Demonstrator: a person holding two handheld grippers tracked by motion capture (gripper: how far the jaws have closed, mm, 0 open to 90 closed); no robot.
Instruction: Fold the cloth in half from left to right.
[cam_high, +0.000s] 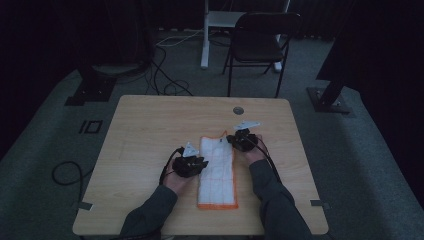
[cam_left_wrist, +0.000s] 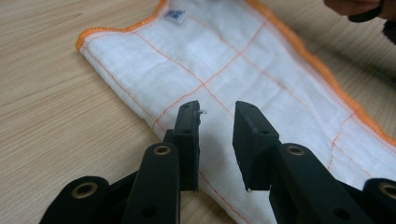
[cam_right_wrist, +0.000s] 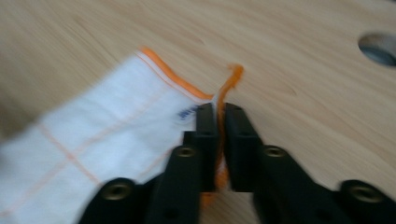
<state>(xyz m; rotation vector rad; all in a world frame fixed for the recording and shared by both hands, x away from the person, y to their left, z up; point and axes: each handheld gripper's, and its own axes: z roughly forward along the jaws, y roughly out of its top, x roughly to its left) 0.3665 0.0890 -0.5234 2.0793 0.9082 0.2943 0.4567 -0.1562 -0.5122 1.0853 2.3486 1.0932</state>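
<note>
While the left hand-held gripper (cam_left_wrist: 217, 116) hovers parted over the cloth (cam_left_wrist: 243, 60), right hand-held gripper (cam_right_wrist: 220, 114) pinching its orange edge

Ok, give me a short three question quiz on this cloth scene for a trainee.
1. True or false: the right gripper is pinching the cloth's orange edge.
2. What lies under the left gripper: A the cloth, B a chair, C a cable?
3. Fill in: the cloth lies on a wooden ____.

Key: 1 true, its jaws are closed on the corner hem. 2 A, with jaws apart above it. 3 table.
</note>
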